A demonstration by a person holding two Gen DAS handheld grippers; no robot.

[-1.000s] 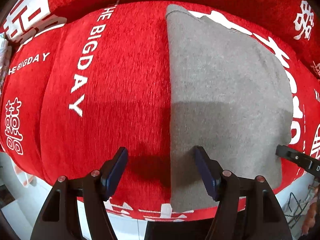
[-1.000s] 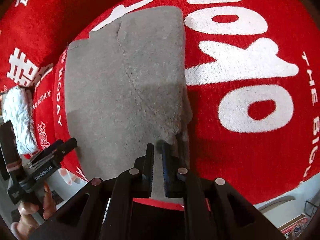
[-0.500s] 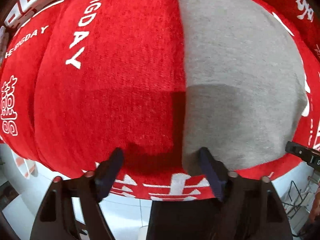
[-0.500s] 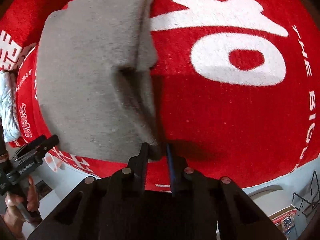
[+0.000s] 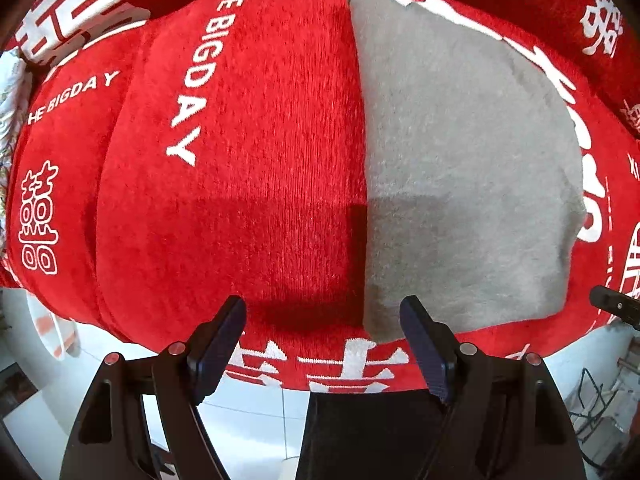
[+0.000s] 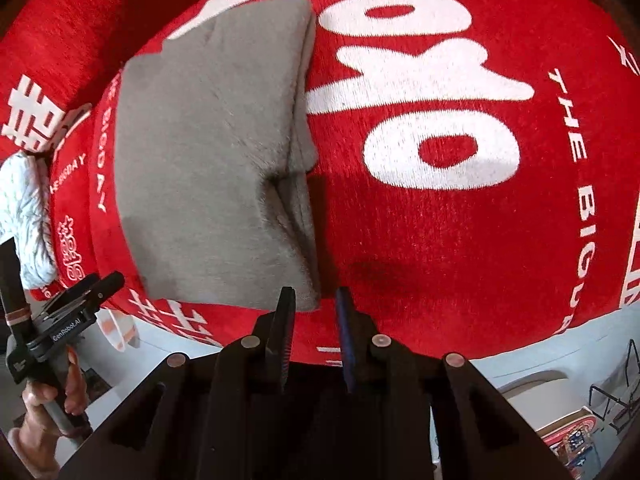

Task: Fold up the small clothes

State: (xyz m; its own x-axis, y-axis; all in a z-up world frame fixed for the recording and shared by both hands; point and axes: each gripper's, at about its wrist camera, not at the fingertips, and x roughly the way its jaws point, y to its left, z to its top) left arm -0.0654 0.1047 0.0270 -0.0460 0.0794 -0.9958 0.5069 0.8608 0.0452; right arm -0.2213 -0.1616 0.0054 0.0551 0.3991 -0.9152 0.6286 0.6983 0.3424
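A red cloth (image 5: 256, 184) printed with white characters and "THE BIGDAY" lettering covers the whole surface beneath me, its near edge hanging over pale floor tiles (image 5: 248, 412). On it lies the folded grey garment (image 5: 460, 184), a thick soft rectangle; from my right view (image 6: 208, 168) its layered edge faces right, with a crease dented into it partway along. At the cloth's far left edge sits a white quilted bundle (image 6: 24, 208), only partly in view.

My left fingers (image 5: 324, 344) stand wide apart above the garment's near left corner, one over bare red cloth, the other over grey fabric; nothing is between them and they have just been opening. My right fingers (image 6: 316, 316) are parted only a little and have just been opening too; the garment's near right corner lies just ahead of the left one, but nothing is gripped. In the right view my left hand (image 6: 52, 404) wraps the handle of its tool.
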